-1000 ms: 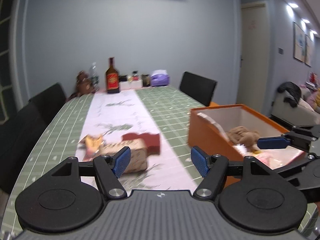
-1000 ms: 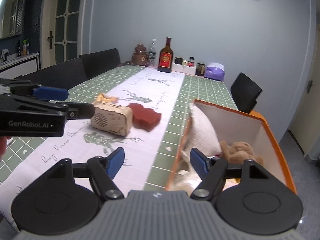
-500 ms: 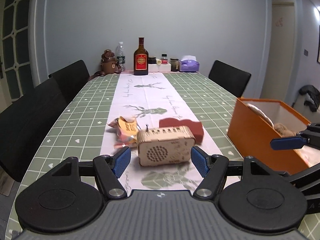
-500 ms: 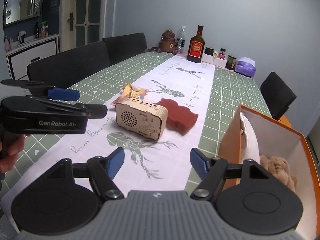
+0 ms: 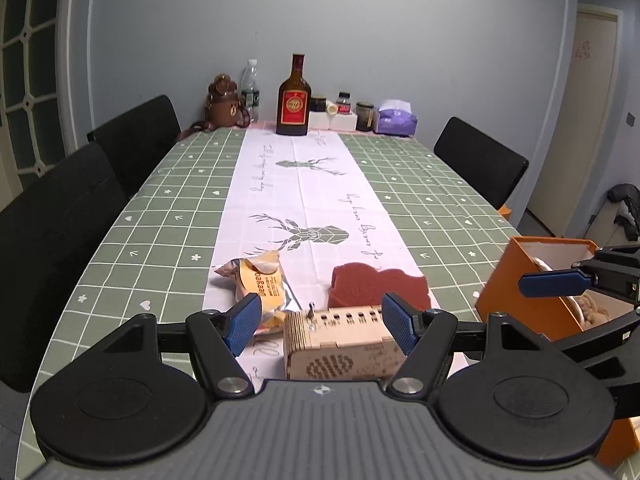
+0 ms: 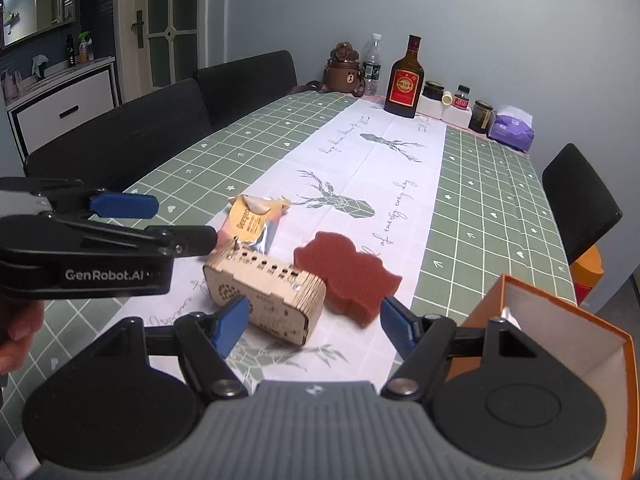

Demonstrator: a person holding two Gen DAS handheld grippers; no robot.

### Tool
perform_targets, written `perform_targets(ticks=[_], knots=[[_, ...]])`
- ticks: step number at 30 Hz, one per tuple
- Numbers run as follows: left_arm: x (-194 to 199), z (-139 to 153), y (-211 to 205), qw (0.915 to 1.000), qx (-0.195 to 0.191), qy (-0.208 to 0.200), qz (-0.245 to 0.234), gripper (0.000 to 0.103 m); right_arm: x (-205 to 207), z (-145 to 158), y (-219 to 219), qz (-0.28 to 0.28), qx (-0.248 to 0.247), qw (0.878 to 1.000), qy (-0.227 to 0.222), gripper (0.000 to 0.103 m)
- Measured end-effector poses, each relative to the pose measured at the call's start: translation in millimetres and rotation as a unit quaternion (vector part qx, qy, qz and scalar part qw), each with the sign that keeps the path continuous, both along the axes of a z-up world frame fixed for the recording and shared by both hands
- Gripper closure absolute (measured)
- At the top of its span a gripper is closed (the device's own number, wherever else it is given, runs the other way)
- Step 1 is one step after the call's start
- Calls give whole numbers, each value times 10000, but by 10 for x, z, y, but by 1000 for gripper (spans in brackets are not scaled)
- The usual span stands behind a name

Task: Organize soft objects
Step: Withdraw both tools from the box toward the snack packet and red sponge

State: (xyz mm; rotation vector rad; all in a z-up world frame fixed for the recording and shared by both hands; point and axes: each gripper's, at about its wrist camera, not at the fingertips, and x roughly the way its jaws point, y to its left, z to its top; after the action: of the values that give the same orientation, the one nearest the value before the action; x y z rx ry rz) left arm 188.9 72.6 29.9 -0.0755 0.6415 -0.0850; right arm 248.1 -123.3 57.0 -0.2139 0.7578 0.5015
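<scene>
A dark red sponge [image 5: 376, 286] [image 6: 346, 274] lies flat on the white table runner. In front of it stands a wooden speaker box [image 5: 340, 344] [image 6: 266, 294], and an orange snack packet [image 5: 260, 280] [image 6: 252, 220] lies to its left. My left gripper [image 5: 320, 322] [image 6: 160, 222] is open above the box's near side, with nothing held. My right gripper [image 6: 314, 322] [image 5: 560, 284] is open too, hovering near the box and sponge. An orange box [image 5: 532, 280] [image 6: 560, 320] with white inside walls stands at the right; a brown plush toy [image 5: 592, 308] shows inside it.
Bottles, jars, a brown bear flask [image 5: 224, 102] and a purple tissue pack [image 5: 396, 120] line the table's far end. Black chairs [image 5: 60, 232] stand along the left side, one [image 5: 480, 160] at the right. A hand [image 6: 16, 332] holds the left gripper.
Both grippers have swung left, away from the orange box toward the wooden box, sponge and snack packet. The orange box has slid to the right edge of both views. Jaws stay open.
</scene>
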Motion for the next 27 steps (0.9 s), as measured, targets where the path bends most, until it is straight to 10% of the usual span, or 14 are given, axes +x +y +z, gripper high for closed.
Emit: perform_targets(ticks=[27], knots=[[1443,-748,526,9862,-136,1535,599,17,1825,-812,391,962,-592,9829,1457,31]])
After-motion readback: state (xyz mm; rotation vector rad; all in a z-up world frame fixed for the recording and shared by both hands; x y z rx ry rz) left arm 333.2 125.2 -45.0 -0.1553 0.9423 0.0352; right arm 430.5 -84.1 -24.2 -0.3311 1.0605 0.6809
